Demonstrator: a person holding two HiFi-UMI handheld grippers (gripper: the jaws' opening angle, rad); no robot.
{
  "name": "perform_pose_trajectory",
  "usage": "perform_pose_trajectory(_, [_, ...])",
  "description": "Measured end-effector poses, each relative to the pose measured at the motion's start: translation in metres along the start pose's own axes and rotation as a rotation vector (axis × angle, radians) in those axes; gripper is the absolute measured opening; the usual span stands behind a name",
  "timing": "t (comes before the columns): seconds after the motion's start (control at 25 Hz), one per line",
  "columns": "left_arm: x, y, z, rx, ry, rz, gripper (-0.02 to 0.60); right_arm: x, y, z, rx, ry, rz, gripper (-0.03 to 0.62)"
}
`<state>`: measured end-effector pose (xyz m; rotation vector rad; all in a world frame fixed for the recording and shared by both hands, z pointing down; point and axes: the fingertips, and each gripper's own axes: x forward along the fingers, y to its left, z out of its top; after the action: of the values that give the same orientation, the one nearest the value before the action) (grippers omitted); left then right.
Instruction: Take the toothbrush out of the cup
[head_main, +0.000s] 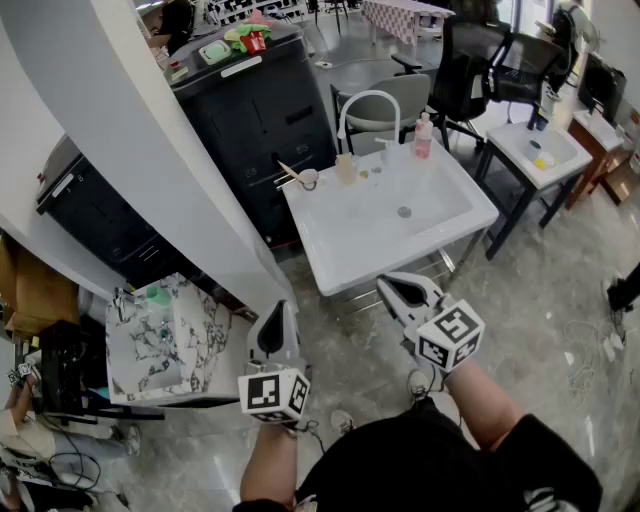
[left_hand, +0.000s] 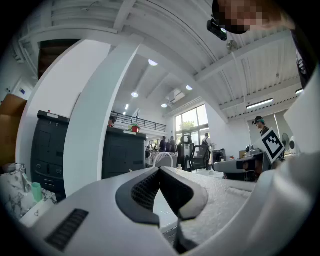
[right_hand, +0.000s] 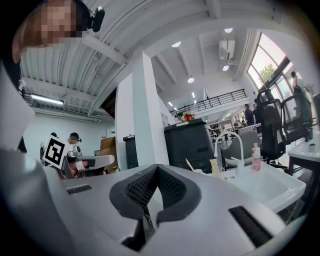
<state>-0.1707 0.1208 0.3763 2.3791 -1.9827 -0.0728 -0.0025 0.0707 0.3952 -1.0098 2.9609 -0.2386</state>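
Observation:
A small white cup (head_main: 308, 180) stands on the back left corner of the white sink basin (head_main: 455, 222), with a pale toothbrush (head_main: 289, 171) leaning out of it to the left. In the right gripper view the cup (right_hand: 198, 171) and toothbrush (right_hand: 189, 164) show far off, just right of the jaws. My left gripper (head_main: 282, 306) is held level in front of the basin's left corner, shut and empty. My right gripper (head_main: 386, 285) sits just short of the basin's front edge, also shut with nothing in it. Both grippers (left_hand: 160, 170) (right_hand: 157, 168) are well apart from the cup.
On the basin's back rim are a beige cup (head_main: 346, 167), a curved white faucet (head_main: 367, 108) and a pink soap bottle (head_main: 423, 137). A black cabinet (head_main: 255, 110) and a white pillar (head_main: 130, 140) stand left of it. A marble-top stand (head_main: 165, 335) is lower left; office chairs (head_main: 470, 70) behind.

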Motion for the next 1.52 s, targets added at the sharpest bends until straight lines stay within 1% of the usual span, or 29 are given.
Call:
perform_pose_trajectory(0.32, [0.005, -0.006, -0.001, -0.002, -0.001, -0.007, 0.003, -0.001, -0.006, -0.001, 0.001, 0.005, -0.005, -0.003])
perform_pose_trajectory(0.56, [0.005, -0.007, 0.000, 0.000, -0.006, -0.010, 0.005, -0.003, -0.009, -0.002, 0.026, -0.004, -0.016, 0.000])
perform_pose_trajectory(0.88, [0.011, -0.014, 0.000, -0.010, -0.005, -0.025, 0.005, -0.007, -0.017, 0.000, 0.014, -0.008, -0.031, 0.002])
perform_pose_trajectory(1.04, [0.016, -0.018, 0.000, -0.005, -0.004, -0.024, 0.005, -0.010, -0.023, -0.001, 0.014, -0.009, -0.031, 0.012])
perform_pose_trajectory(1.28, [0.028, -0.027, -0.003, -0.006, 0.001, -0.023, 0.005, -0.013, -0.038, 0.000, 0.028, -0.019, -0.029, 0.057])
perform_pose_trajectory(1.52, [0.048, -0.044, -0.007, 0.006, 0.010, -0.017, 0.008, -0.018, -0.065, 0.006, 0.031, -0.034, -0.014, 0.126])
